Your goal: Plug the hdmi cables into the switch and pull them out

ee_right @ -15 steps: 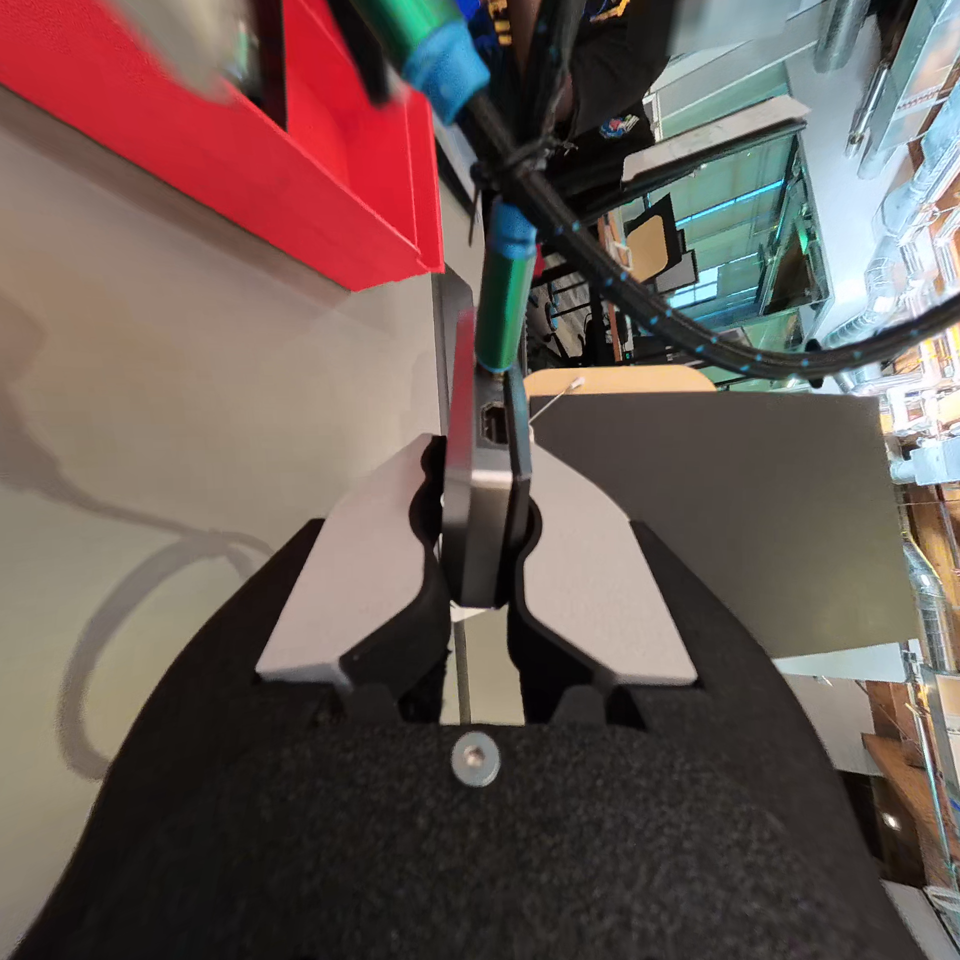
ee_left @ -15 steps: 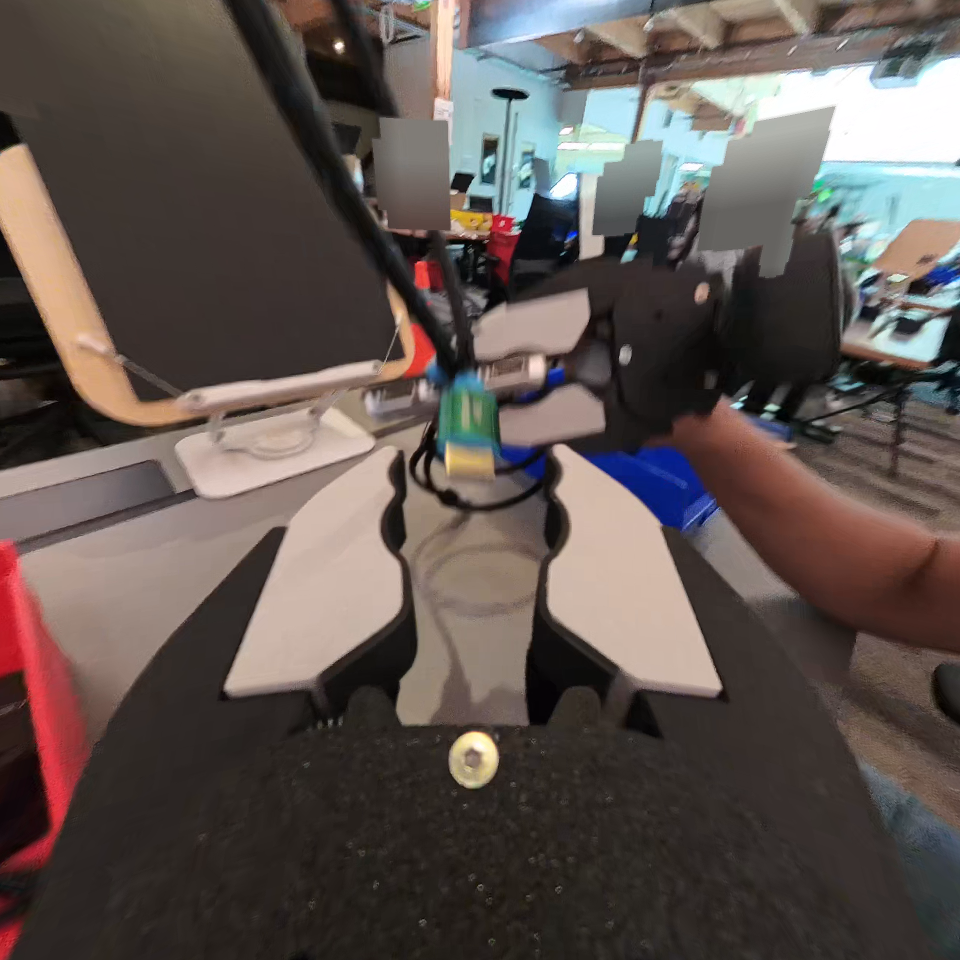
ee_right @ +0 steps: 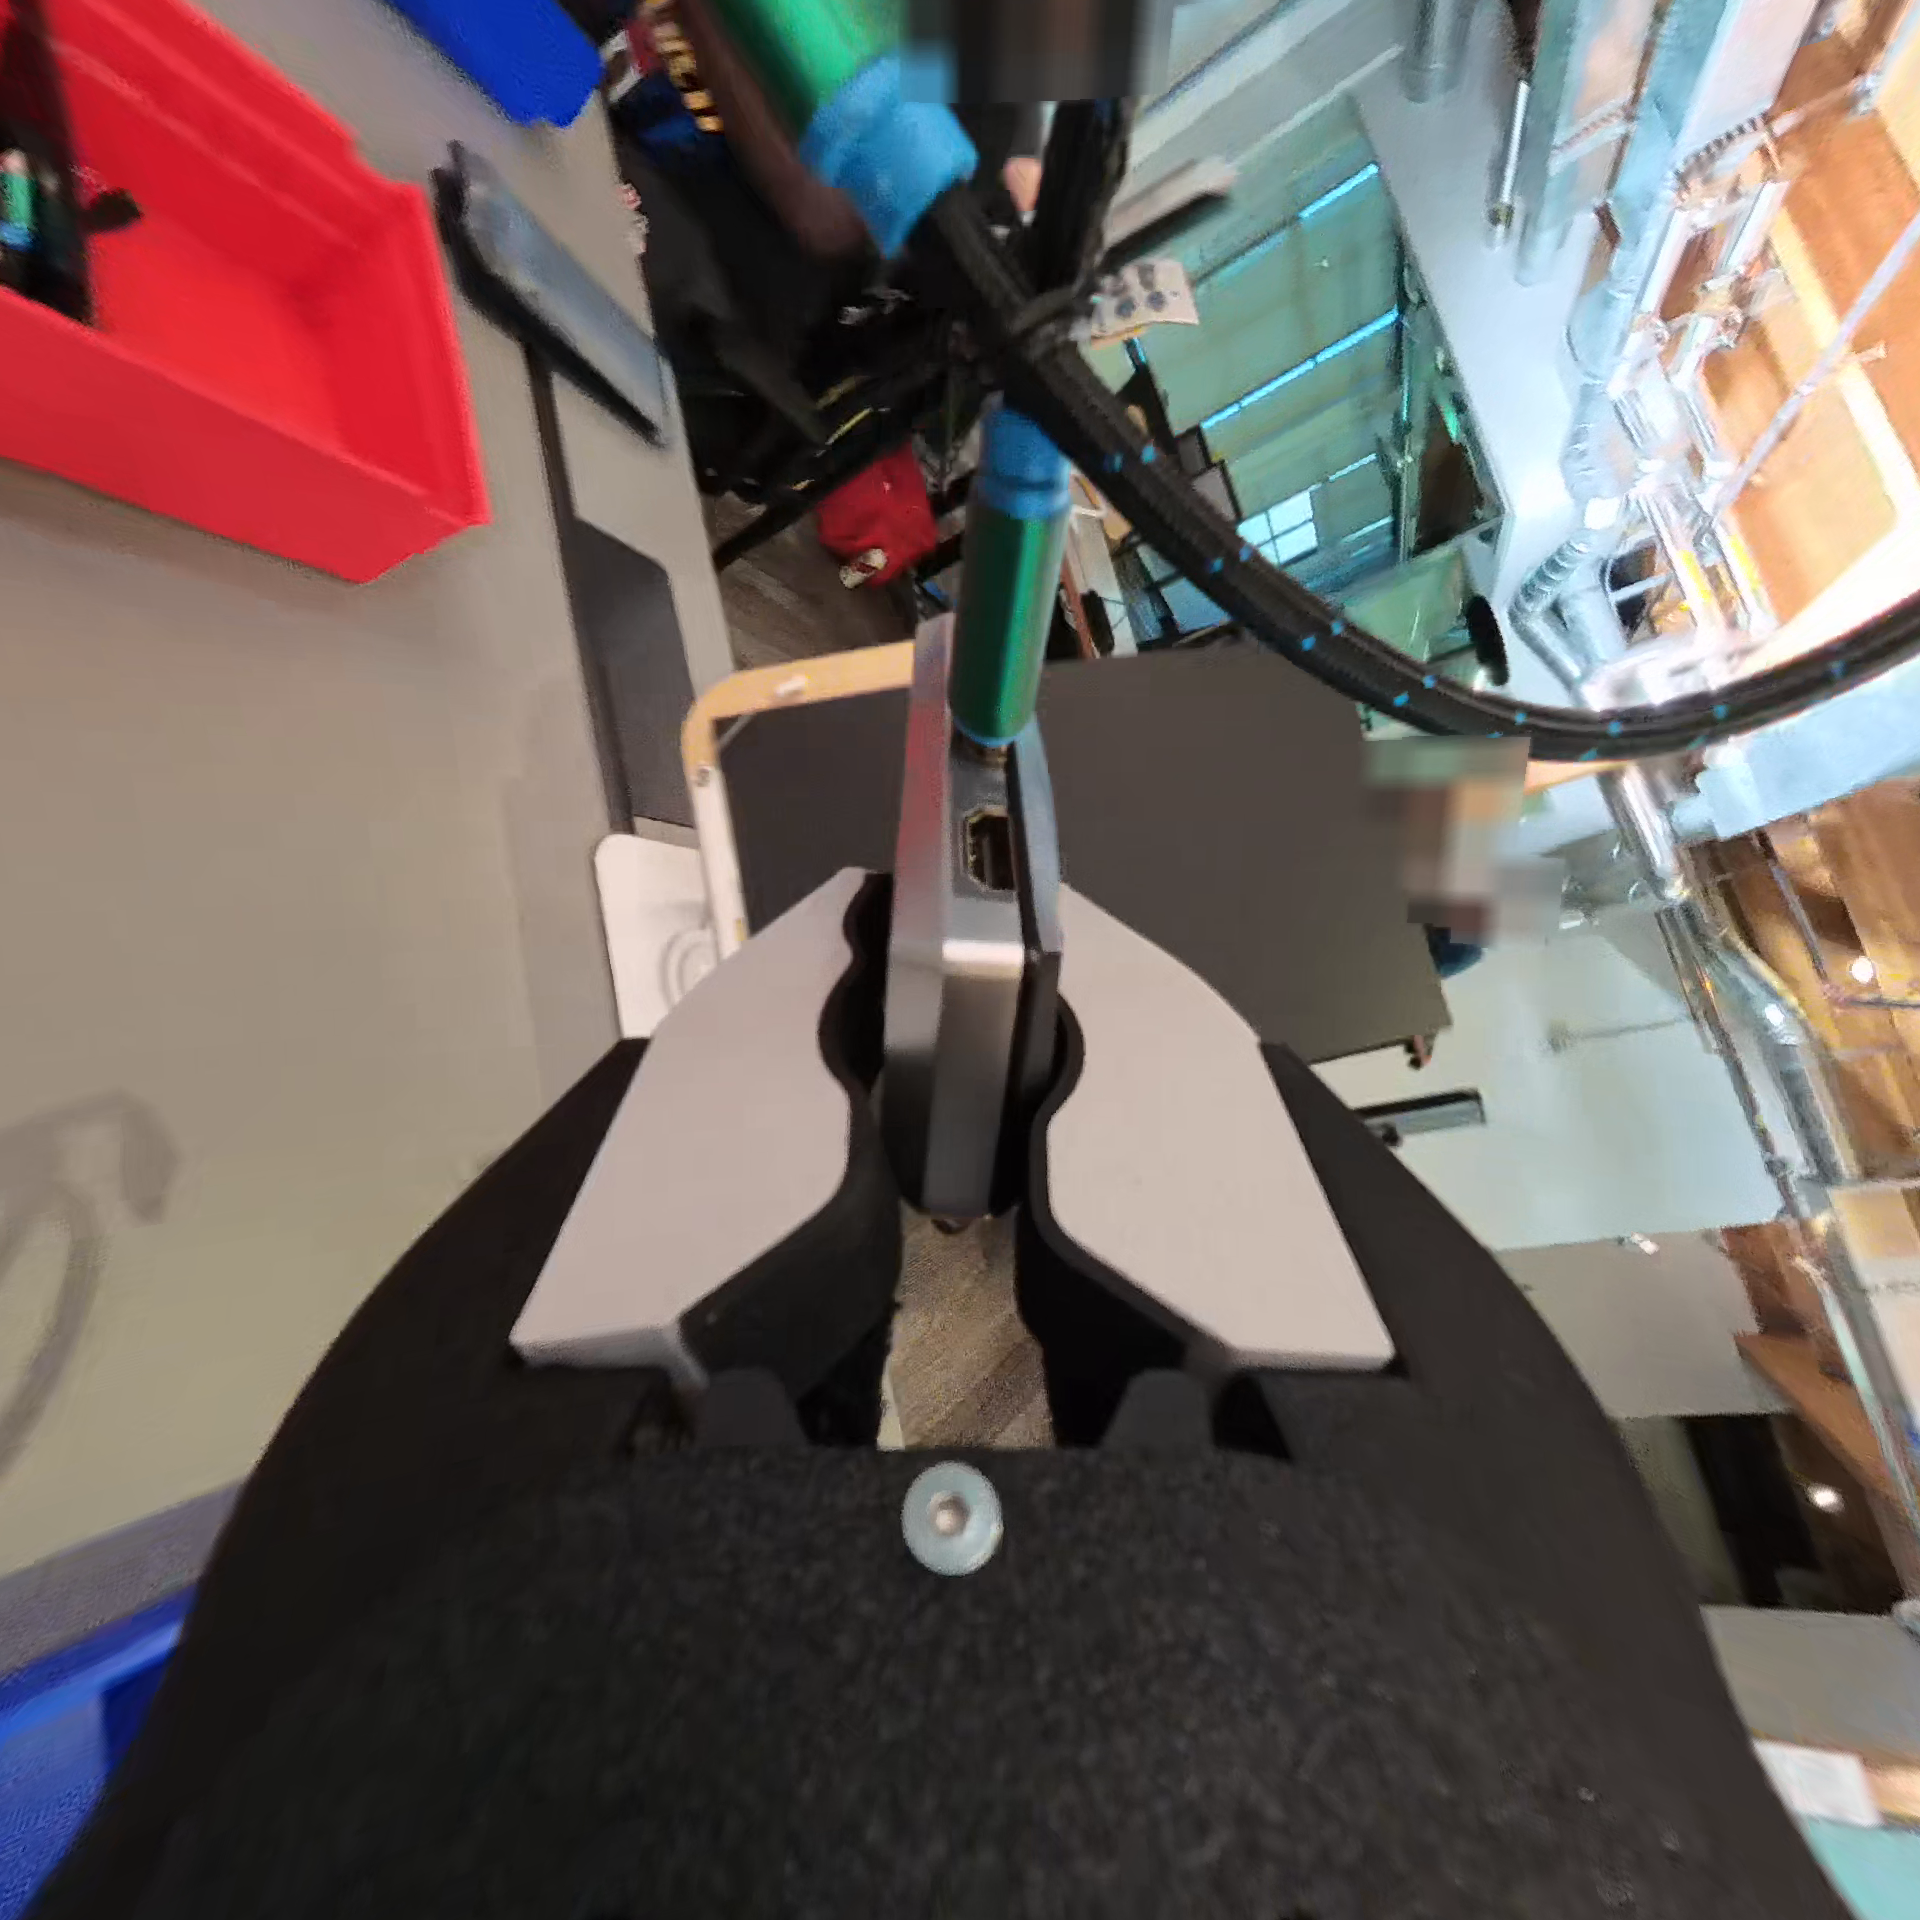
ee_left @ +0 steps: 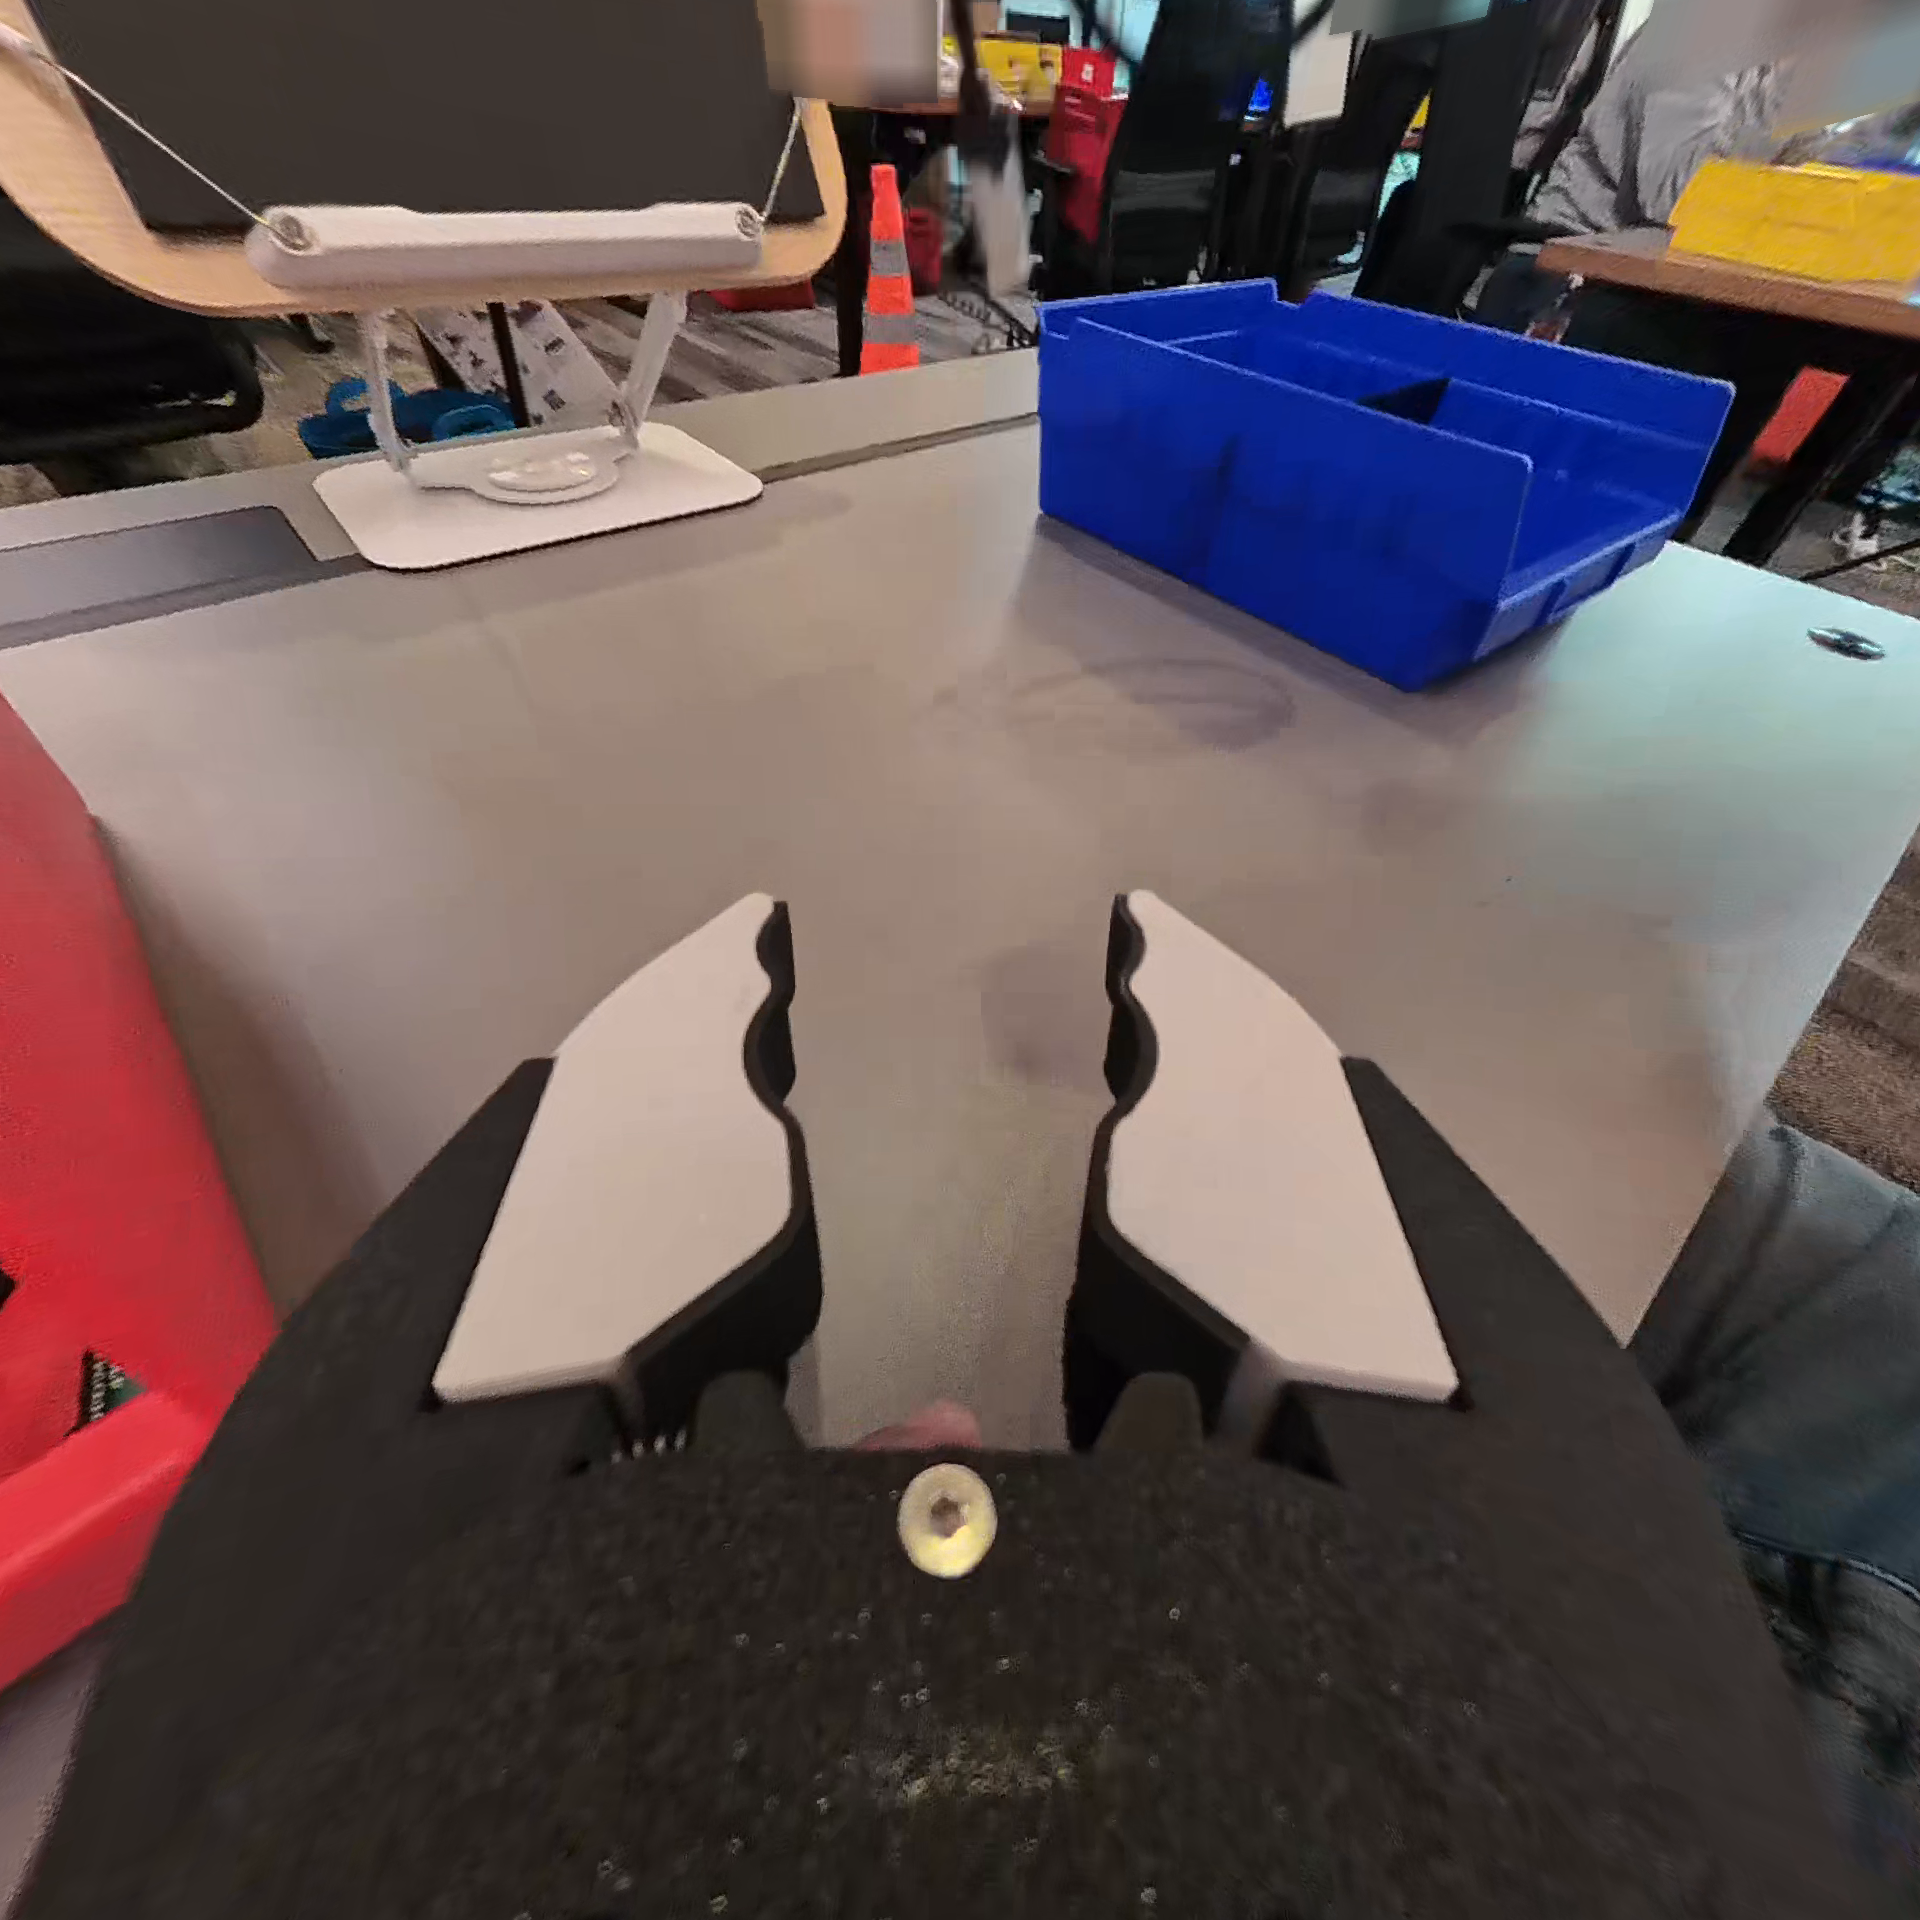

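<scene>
- Left gripper (ee_left: 943, 914): jaws spread wide, nothing between them; held over a bare part of the grey table (ee_left: 623, 748), fingers pointing toward its far edge.
- Right gripper (ee_right: 961, 904): jaws closed on the switch (ee_right: 961, 997), pressing on its two broad faces; view rolled sideways, table running up the left of the frame.
- Switch: slim grey metal box held edge-on, lifted clear of the table, narrow port face turned toward the camera.
- Empty port (ee_right: 987, 852): open HDMI socket on the narrow face, nothing plugged in.
- Green connector (ee_right: 1003, 634): seated in the far end of the switch, blue strain relief above it, leading into the black braided cable (ee_right: 1299, 623), which sweeps off to the right.
- Second green connector (ee_right: 831, 52): blurred, at the top edge of the right wrist view, blue collar below it, not plugged into the switch.
- Blue bin (ee_left: 1351, 488): on the far right of the table, well apart from the left gripper.
- Red bin (ee_left: 94, 1195): at the left edge of the left wrist view, close beside the gripper body.
- White stand (ee_left: 530, 488): at the far table edge, carrying a dark panel with a wooden frame (ee_left: 416, 104).
</scene>
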Demonstrator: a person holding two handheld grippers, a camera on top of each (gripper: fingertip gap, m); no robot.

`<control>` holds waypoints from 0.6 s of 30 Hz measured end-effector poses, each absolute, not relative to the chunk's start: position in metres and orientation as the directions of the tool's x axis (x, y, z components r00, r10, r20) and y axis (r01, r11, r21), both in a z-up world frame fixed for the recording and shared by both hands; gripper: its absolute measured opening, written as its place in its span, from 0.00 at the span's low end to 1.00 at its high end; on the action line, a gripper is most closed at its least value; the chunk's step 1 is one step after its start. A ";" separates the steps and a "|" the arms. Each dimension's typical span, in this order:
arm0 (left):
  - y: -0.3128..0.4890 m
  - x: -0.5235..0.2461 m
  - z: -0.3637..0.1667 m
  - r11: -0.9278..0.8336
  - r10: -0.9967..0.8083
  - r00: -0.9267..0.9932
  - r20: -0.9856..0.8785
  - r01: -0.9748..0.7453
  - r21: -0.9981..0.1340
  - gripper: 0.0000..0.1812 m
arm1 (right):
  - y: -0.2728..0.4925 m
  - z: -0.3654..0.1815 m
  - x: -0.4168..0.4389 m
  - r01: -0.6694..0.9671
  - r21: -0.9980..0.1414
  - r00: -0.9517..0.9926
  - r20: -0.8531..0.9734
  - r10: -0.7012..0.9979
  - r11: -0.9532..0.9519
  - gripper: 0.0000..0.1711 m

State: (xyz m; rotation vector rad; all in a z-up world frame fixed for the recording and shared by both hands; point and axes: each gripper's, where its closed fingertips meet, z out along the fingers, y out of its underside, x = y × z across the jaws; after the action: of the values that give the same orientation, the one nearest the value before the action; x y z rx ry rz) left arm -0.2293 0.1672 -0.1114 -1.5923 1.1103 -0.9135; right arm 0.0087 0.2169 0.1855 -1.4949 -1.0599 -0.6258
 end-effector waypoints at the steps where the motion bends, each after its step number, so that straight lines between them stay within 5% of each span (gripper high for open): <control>1: 0.164 -0.228 -0.111 -0.142 -0.952 0.298 0.068 -0.235 -0.962 0.31 | 0.211 0.202 0.027 0.855 -0.517 0.487 0.826 0.284 0.039 0.14; 6: 0.151 -0.222 -0.112 -0.150 -0.963 0.257 0.083 -0.254 -0.955 0.30 | 0.202 0.198 0.139 0.782 -0.614 0.612 0.725 0.316 -0.107 0.14; 11: 0.143 -0.218 -0.107 -0.143 -0.967 0.240 0.082 -0.249 -0.958 0.29 | 0.187 0.069 0.219 0.647 -0.666 0.749 0.463 0.474 -0.371 0.14; 16: 0.139 -0.210 -0.113 -0.148 -0.972 0.216 0.089 -0.273 -0.951 0.28 | 0.181 -0.016 0.226 0.484 -0.779 0.815 0.234 0.530 -0.399 0.14; 18: 0.135 -0.206 -0.115 -0.153 -0.975 0.202 0.097 -0.283 -0.947 0.28 | 0.177 -0.059 0.232 0.502 -0.677 0.816 0.163 0.555 -0.538 0.14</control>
State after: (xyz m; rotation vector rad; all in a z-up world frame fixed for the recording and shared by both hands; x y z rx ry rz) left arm -0.2058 0.1353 -0.1153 -1.6079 1.2171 -1.0010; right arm 0.2322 0.1775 -0.0585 -2.2440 -0.7723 0.0917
